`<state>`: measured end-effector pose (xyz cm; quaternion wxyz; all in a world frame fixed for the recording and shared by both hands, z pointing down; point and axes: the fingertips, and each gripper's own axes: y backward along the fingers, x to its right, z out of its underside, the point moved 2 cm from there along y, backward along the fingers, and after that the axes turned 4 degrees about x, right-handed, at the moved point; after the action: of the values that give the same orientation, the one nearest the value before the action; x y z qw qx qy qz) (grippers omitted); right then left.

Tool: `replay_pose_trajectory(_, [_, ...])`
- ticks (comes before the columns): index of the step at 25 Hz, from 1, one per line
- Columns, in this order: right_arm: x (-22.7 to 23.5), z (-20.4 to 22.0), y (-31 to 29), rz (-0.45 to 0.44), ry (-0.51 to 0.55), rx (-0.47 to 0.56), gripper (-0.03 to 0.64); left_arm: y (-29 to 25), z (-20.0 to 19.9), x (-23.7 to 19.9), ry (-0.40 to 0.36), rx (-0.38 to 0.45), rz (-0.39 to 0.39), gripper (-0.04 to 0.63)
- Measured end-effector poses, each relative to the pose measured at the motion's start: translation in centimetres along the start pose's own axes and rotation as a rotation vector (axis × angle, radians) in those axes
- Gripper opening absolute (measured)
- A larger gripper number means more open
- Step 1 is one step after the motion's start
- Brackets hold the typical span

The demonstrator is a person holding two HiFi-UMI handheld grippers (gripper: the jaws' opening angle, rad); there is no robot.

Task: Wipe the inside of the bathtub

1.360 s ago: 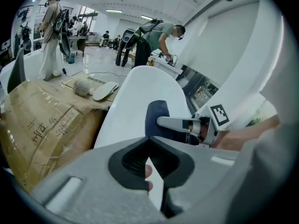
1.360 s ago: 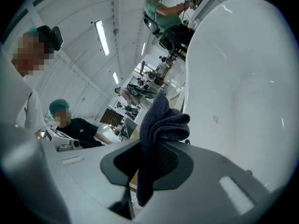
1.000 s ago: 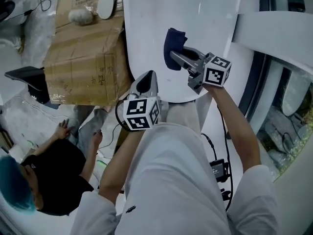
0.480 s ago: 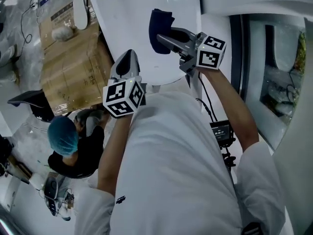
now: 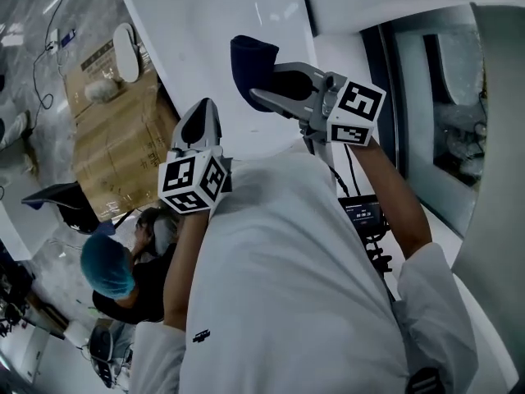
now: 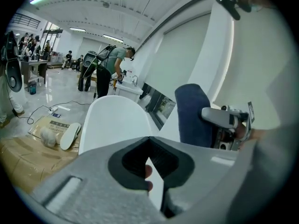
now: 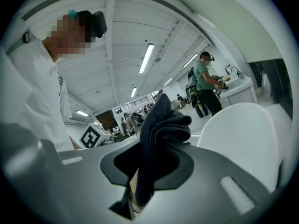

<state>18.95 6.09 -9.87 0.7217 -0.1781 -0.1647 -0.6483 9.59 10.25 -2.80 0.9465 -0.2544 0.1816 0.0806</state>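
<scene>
Right gripper [image 5: 261, 89] is clamped on a dark navy folded cloth [image 5: 250, 62]. In the right gripper view the cloth [image 7: 161, 125] is pinched btwn the grey jaws of the gripper [image 7: 149, 174], its bunched top sticking up past them & a tail hanging below. In the head view the cloth sits over the near end of the glossy white bathtub [image 5: 213, 23]. Can't tell if it touches the tub surface. From the right gripper's own view the bathtub [image 7: 238, 139] lies to the cloth's right.

Left gripper [image 5: 201, 117] is left of the right one, by the tub's near-left edge, jaws brought together w/ nothing btwn them. In the left gripper view the tips of the gripper [image 6: 149, 138] meet. Beyond them are the bathtub [image 6: 112, 120] and, to the right, the cloth [image 6: 194, 111].

A brown cardboard box [image 5: 115, 138] lies on the floor left of the tub, w/ a white oval slipper-like item [image 5: 125, 41] on top. Near left, a person in a blue hair cap [image 5: 107, 265] crouches. In the far bg, a person w/ a backpack [image 6: 110, 64] stands at a counter.
</scene>
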Motion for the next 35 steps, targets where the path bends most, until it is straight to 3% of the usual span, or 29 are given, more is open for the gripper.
replay_pose_trajectory(9, [-1.0,-2.5,0.8,0.017,0.049,0.044,0.052,-0.4,-2.1,1.6,-0.056,-0.008,0.079,-0.002])
replay_pose_trajectory(15, [-0.3,-4.7,2.4,0.208,0.099,0.070,0.054,0.4,-4.4,3.8,-0.178,-0.012,0.128,-0.002])
replay_pose_trajectory(22, [-2.3,-7.3,2.3,0.277,0.153,0.172,0.053,2.8,-6.8,5.5,-0.269,0.025,0.217,-0.002])
replay_pose_trajectory(26, [-4.1,-7.6,2.6,0.312,0.169,0.228,0.054,3.9,-6.7,6.1,-0.269,0.044,0.284,-0.002])
replay_pose_trajectory(35, [-7.8,-7.2,2.4,0.359,0.199,0.189,0.053,5.5,-5.9,5.4,-0.222,0.024,0.358,-0.002])
